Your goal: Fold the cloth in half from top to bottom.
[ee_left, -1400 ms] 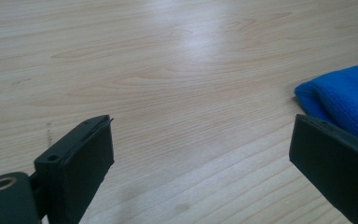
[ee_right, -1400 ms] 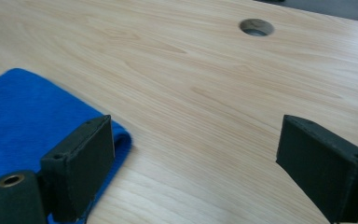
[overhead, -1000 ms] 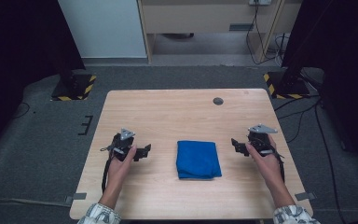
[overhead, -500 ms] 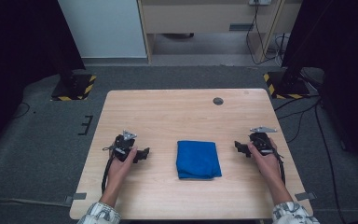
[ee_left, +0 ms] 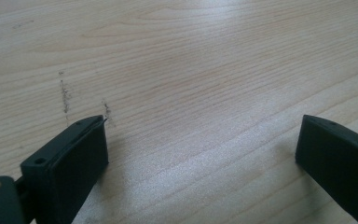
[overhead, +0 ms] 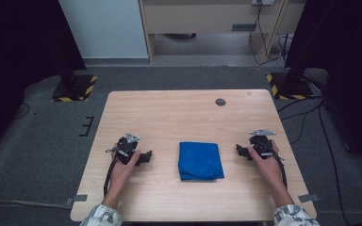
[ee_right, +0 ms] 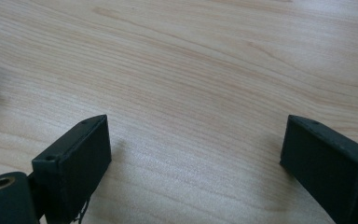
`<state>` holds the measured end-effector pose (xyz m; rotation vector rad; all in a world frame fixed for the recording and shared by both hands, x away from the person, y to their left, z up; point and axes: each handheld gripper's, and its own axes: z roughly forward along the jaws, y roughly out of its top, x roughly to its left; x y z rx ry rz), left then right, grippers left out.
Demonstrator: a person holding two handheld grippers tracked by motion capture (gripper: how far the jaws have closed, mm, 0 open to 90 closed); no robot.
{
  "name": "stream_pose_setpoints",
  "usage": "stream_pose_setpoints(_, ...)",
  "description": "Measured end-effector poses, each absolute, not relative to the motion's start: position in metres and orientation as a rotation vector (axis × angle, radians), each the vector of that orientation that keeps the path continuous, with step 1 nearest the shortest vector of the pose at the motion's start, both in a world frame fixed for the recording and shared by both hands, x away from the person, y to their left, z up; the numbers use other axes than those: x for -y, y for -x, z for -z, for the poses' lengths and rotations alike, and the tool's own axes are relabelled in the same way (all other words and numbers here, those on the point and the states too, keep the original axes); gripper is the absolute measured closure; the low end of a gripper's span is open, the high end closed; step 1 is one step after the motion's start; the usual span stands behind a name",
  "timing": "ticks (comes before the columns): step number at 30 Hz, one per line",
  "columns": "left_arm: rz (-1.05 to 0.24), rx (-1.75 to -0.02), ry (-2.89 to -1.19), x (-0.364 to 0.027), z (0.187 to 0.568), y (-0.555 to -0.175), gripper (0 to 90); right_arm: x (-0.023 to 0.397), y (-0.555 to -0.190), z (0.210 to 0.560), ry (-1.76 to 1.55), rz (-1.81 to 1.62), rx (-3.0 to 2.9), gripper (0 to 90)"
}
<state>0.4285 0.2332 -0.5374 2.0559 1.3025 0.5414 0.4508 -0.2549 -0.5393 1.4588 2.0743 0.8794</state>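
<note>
High view, pale wood table (overhead: 169,113) (grey carpet around), blue cloth (overhead: 200,161) between left gripper (overhead: 145,156) and right gripper (overhead: 239,149), both wide open, empty.

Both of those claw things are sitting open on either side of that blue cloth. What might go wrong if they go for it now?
The folded blue cloth lies flat on the light wooden table, so the open left gripper might pinch just its top layer and the fold could fall open. The open right gripper sits apart from the cloth's other edge; uneven grabs could drag it crooked. Jaws held this low may scrape the wood.
</note>
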Motion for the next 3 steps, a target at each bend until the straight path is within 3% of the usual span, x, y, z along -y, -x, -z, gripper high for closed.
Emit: stream_pose_setpoints(3,-0.542,-1.304,-2.055,-0.2332,0.5374,-0.4284,1.5,0.2548,-0.4497,0.5394,-1.456,-0.882,-2.077,8.5)
